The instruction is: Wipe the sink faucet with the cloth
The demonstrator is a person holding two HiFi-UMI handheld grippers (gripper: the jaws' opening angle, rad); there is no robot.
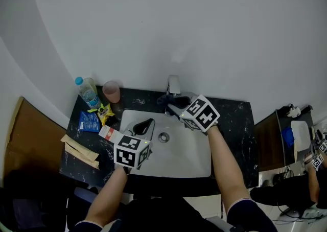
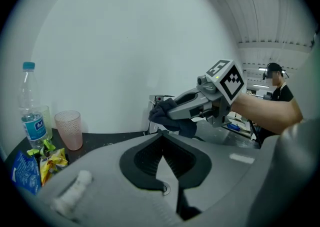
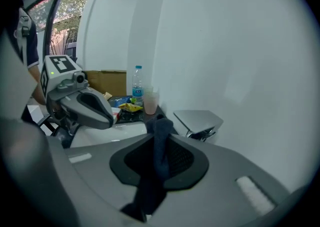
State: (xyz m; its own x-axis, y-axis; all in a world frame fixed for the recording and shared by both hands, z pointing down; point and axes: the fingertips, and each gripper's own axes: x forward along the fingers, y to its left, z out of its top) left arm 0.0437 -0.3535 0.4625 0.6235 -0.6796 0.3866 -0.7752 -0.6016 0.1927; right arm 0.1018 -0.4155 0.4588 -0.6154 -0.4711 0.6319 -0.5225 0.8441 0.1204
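The chrome faucet (image 1: 173, 85) stands at the back of the white sink (image 1: 193, 160). My right gripper (image 1: 172, 106) is shut on a dark blue cloth (image 1: 165, 100), and the cloth sits right at the faucet's base and spout. In the right gripper view the cloth (image 3: 161, 143) hangs pinched between the jaws of the gripper (image 3: 160, 133), with the faucet (image 3: 198, 120) just ahead to the right. My left gripper (image 1: 143, 126) hovers over the basin's left side, shut and empty. In its own view this gripper (image 2: 162, 144) points at the cloth (image 2: 169, 116) and the faucet (image 2: 158, 100).
On the black counter (image 1: 236, 129), left of the sink, stand a water bottle (image 1: 88, 92) and a pink cup (image 1: 112, 92), with snack packets (image 1: 104, 113) and a blue pack (image 1: 89, 121). Cardboard (image 1: 30, 134) lies further left. A drain (image 1: 163, 137) sits mid-basin.
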